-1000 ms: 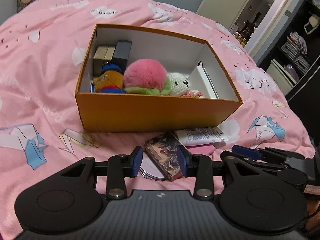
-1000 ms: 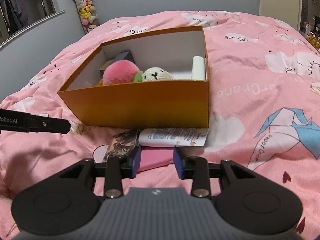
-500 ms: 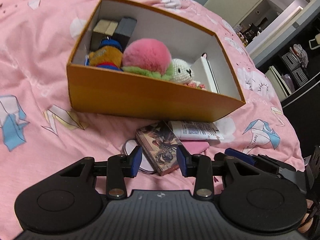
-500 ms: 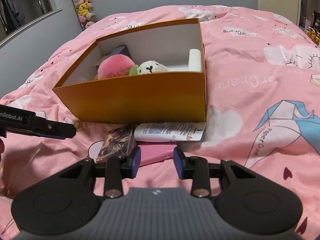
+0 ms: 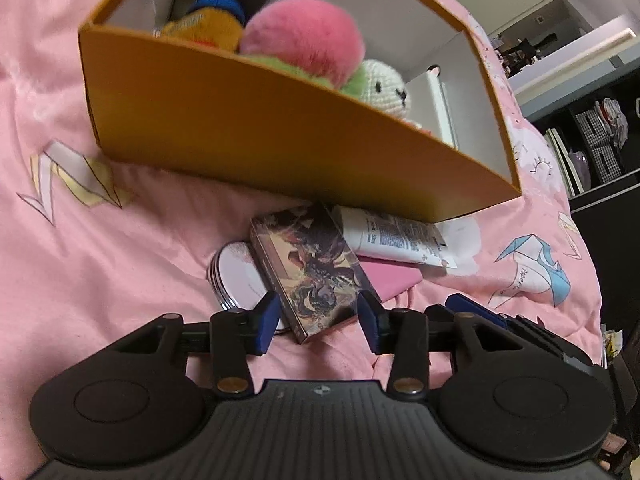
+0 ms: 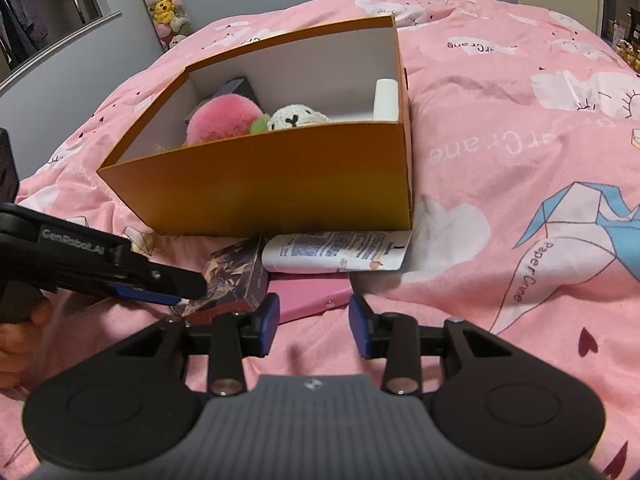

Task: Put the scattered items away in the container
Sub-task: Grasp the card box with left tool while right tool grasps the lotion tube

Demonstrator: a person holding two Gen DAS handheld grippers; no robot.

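The left hand-held gripper point(image 5: 318, 318) stood wide, its fingers flanking the near end of the card box point(image 5: 308, 272) on the bed point(image 5: 100, 264). The right hand-held gripper point(image 6: 314, 326) gaped empty before the pink case point(image 6: 308, 296). Beyond lay a white tube point(image 6: 336, 256), then the orange box point(image 6: 256, 192) holding plush toys point(image 6: 224, 120).

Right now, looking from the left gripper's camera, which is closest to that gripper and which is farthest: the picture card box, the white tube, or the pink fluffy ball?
From the left gripper:
1. The picture card box, lying on the bed just ahead of the open fingers.
2. The white tube, farther on and to the right, against the orange box.
3. The pink fluffy ball, farthest, inside the orange box.
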